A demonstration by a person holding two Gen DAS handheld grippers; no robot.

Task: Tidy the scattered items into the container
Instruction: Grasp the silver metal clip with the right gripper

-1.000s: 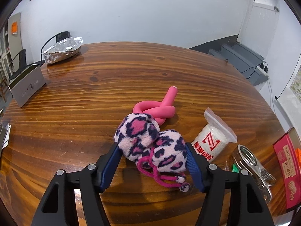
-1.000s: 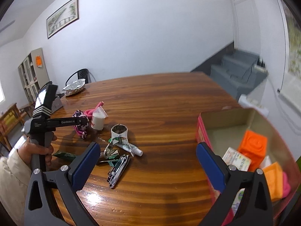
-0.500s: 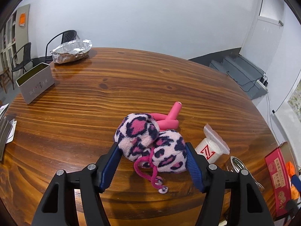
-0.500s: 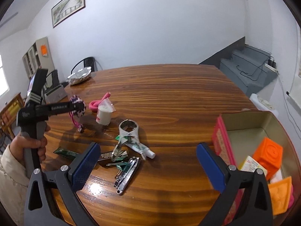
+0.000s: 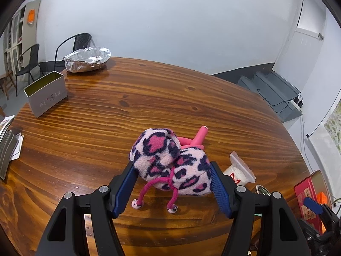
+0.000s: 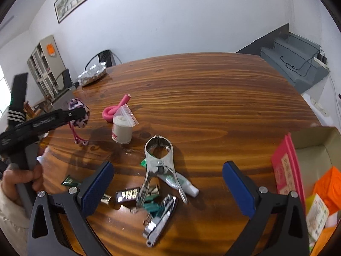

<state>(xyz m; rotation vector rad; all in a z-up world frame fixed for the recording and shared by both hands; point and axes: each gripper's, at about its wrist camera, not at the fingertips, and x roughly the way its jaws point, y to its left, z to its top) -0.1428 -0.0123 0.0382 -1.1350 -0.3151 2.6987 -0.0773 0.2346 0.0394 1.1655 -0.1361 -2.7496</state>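
Both wrist views angled down over wooden table (image 5: 89, 149), sharing foil tray (image 6: 92, 75), pink tube (image 5: 199, 137)

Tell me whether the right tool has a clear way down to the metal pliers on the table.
Probably yes. The right tool is open and empty, and the metal pliers lie on top of the clutter between its pads with nothing over them. A small tube lies under one handle and could get nudged.
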